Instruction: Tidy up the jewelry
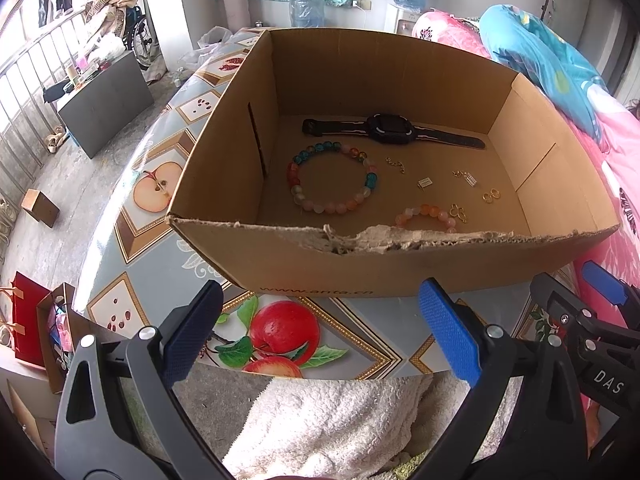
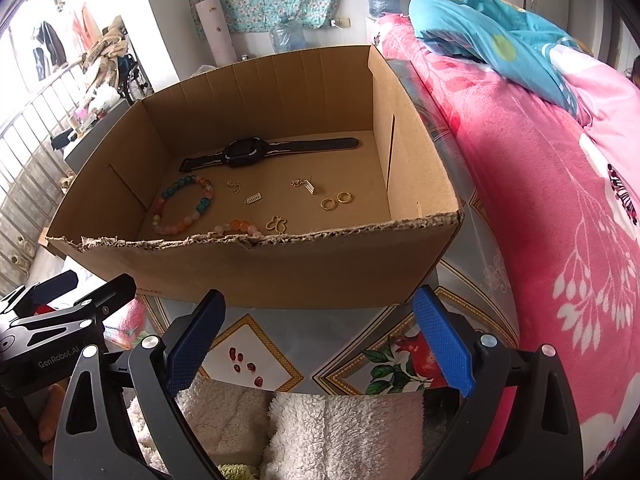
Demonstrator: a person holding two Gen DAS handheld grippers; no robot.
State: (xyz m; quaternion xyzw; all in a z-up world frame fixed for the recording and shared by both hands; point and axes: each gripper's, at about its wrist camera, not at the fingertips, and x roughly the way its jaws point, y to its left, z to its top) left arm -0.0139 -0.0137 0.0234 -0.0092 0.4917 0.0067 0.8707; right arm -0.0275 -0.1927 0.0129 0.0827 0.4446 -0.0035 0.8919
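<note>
An open cardboard box [image 1: 400, 268] [image 2: 280, 268] with a torn front rim stands on the table. Inside lie a black watch [image 1: 390, 129] [image 2: 244, 152], a multicoloured bead bracelet [image 1: 332, 178] [image 2: 184, 208], a pink-orange bead bracelet [image 1: 428, 216] [image 2: 240, 227], two gold rings [image 1: 491, 196] [image 2: 336, 201], a gold butterfly charm [image 1: 459, 213] [image 2: 277, 224] and small chains and earrings [image 1: 426, 182] [image 2: 254, 199]. My left gripper [image 1: 324, 332] hangs open before the box's front wall, empty. My right gripper [image 2: 320, 340] is open and empty too, beside it.
The table wears a fruit-print cloth [image 1: 280, 332] [image 2: 248, 356]. A white fluffy towel [image 1: 340, 424] [image 2: 304, 428] lies under both grippers. A bed with a pink blanket [image 2: 540, 200] borders the table on the right. The floor drops away at left, with a grey cabinet [image 1: 104, 96].
</note>
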